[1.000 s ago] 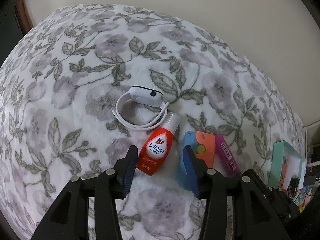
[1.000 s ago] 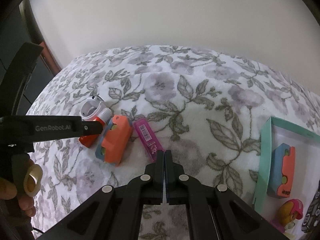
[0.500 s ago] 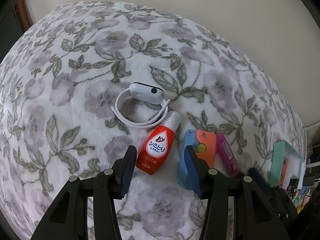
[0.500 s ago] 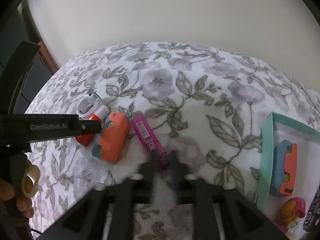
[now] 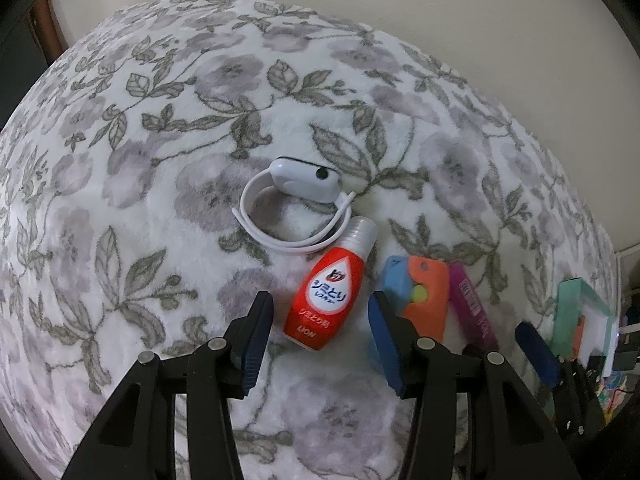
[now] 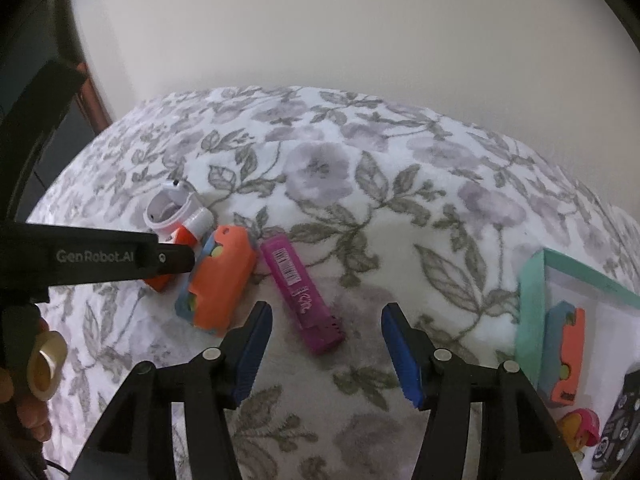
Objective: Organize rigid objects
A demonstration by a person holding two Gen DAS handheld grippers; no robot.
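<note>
On the floral blanket lie a white wristband, a red bottle, an orange and blue block and a magenta lighter in a row. My left gripper is open, its fingers either side of the bottle's base. My right gripper is open just short of the magenta lighter, with the orange and blue block to its left. The left gripper's arm covers part of the red bottle.
A teal-rimmed white tray at the right holds another orange and blue block and small toys. The tray also shows in the left wrist view. A pale wall stands behind the blanket.
My right gripper has opened from shut and moved closer to the magenta lighter. My left gripper has stayed open around the bottle and edged slightly forward.
</note>
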